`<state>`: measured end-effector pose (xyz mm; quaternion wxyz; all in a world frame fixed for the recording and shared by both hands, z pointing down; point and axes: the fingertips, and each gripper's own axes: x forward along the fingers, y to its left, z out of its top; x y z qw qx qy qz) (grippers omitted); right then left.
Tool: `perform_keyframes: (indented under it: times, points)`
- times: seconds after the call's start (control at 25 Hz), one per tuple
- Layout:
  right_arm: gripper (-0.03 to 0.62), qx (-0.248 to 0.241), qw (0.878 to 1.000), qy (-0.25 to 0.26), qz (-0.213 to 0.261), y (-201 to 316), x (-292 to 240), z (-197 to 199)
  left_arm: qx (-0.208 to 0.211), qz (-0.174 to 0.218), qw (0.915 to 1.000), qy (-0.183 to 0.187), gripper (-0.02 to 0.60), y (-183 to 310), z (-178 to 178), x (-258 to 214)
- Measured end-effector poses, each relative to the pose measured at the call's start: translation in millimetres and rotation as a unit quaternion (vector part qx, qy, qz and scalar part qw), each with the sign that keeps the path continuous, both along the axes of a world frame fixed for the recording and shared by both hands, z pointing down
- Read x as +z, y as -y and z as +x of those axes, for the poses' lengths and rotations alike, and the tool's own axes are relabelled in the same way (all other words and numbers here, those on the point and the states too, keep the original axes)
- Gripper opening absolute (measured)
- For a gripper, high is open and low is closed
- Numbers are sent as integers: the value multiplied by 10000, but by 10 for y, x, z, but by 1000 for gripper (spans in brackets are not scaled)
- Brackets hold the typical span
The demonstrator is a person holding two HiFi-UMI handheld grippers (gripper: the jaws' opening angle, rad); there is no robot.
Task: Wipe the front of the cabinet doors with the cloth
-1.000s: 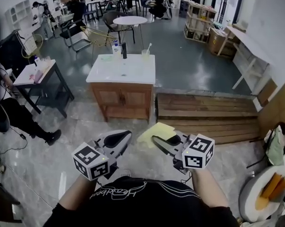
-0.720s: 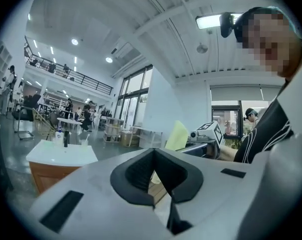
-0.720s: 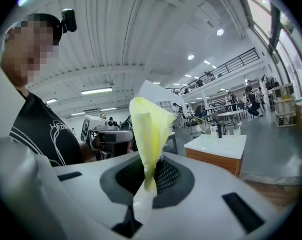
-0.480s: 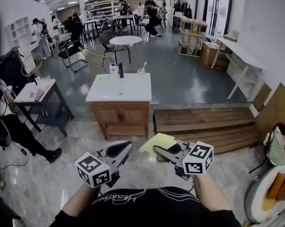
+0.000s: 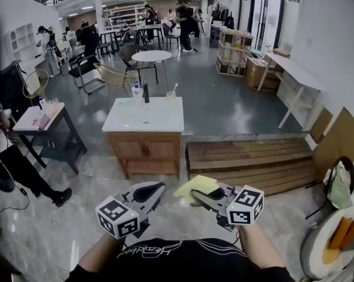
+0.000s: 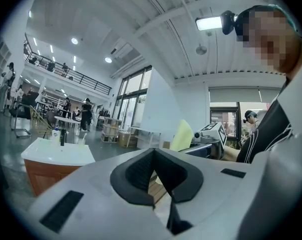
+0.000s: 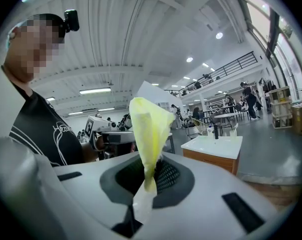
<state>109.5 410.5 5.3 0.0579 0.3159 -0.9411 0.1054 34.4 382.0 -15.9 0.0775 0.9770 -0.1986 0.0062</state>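
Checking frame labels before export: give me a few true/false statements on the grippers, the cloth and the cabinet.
1. The right gripper is shut on the yellow cloth. True.
2. The left gripper holds a second cloth. False: its jaws are together with nothing between them.
3. The cloth is pressed against the cabinet doors. False: the cabinet stands across the floor, apart from both grippers.
4. In the head view, a wooden platform lies on the floor to the right of the cabinet. True.

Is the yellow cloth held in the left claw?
No, the cloth is pinched in the right claw; the left claw is shut with nothing in it.
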Motion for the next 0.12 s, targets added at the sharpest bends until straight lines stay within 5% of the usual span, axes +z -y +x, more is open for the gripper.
perform_keyframes:
  times: [0.12]
  points:
    - [40, 8, 10000, 41, 11, -12, 38, 15, 14, -60, 10000, -3, 6, 29, 33, 58]
